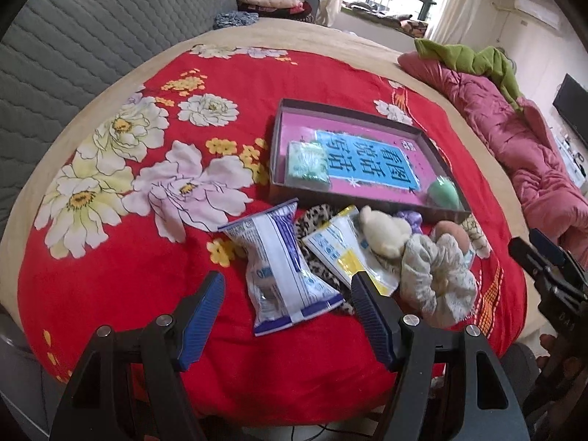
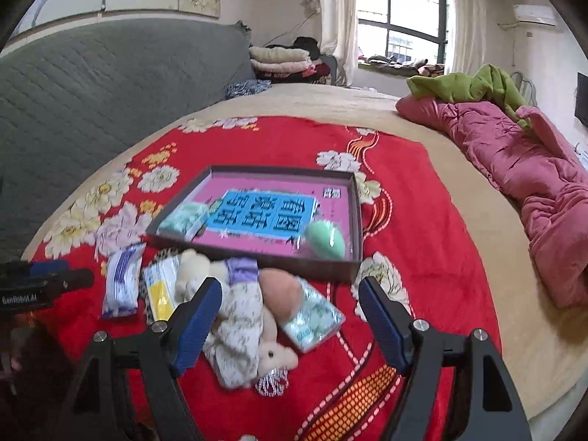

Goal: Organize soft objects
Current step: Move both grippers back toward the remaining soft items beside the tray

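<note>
A shallow brown box (image 1: 362, 200) (image 2: 253, 257) with a pink and blue printed bottom lies on the red flowered blanket. It holds a green tissue pack (image 1: 307, 163) (image 2: 183, 218) and a green egg-shaped sponge (image 1: 444, 193) (image 2: 325, 239). In front of it lies a heap: a blue-white snack bag (image 1: 283, 275) (image 2: 121, 284), a white-yellow packet (image 1: 349, 253) (image 2: 160, 290), a cream plush toy (image 1: 384, 231) (image 2: 194, 270), a floral scrunchie (image 1: 437, 275) (image 2: 239, 319), a peach sponge (image 2: 281, 292) and another tissue pack (image 2: 314, 318). My left gripper (image 1: 288, 294) hovers open over the snack bag. My right gripper (image 2: 290, 299) hovers open over the heap.
A grey quilted headboard (image 1: 73, 47) stands at the left. A pink quilt (image 2: 533, 169) with a green cloth (image 2: 470, 84) lies at the right bed edge. Folded blankets (image 2: 279, 58) are stacked at the back near the window. A leopard-print scrunchie (image 1: 316, 220) lies under the packets.
</note>
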`<state>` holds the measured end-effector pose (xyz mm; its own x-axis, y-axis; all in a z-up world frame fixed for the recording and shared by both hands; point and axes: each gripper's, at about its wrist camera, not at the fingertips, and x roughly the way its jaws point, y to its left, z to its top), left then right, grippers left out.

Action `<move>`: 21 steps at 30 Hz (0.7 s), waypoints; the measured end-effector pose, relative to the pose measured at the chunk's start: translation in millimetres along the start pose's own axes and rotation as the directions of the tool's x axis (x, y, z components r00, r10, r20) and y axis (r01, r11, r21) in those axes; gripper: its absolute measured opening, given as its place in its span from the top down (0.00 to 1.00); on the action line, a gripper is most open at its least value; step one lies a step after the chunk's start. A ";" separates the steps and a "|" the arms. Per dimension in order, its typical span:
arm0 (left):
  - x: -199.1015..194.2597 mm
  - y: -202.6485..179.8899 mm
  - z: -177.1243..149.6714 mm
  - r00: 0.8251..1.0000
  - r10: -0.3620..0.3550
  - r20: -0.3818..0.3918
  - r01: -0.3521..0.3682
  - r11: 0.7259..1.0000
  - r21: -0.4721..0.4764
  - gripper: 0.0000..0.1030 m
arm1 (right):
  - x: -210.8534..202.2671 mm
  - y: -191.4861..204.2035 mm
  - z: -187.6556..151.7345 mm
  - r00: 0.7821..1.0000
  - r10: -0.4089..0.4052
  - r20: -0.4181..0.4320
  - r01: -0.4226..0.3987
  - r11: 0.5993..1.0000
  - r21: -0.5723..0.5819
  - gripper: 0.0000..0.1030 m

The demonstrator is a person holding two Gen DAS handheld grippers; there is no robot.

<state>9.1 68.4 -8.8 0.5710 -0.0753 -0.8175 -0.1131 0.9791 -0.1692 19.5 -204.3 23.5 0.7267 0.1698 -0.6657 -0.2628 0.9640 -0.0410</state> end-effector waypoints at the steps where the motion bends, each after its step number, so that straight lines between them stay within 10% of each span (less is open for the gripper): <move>1: -0.2 -1.1 -1.2 1.000 0.001 -0.003 -0.001 1.000 0.000 0.29 | -0.1 0.4 -3.0 1.000 -0.003 -0.004 0.003 1.000 -0.004 0.26; 21: 19.1 2.8 -9.1 0.998 -0.009 -0.059 0.008 1.000 -0.020 0.29 | 20.9 12.8 -27.8 0.993 0.075 -0.089 -0.078 0.996 -0.035 0.26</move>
<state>12.2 68.0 -29.9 0.5232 -0.0950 -0.8469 -0.1250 0.9745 -0.1865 13.7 -194.1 -11.6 0.6457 0.2225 -0.7304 -0.3409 0.9400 -0.0150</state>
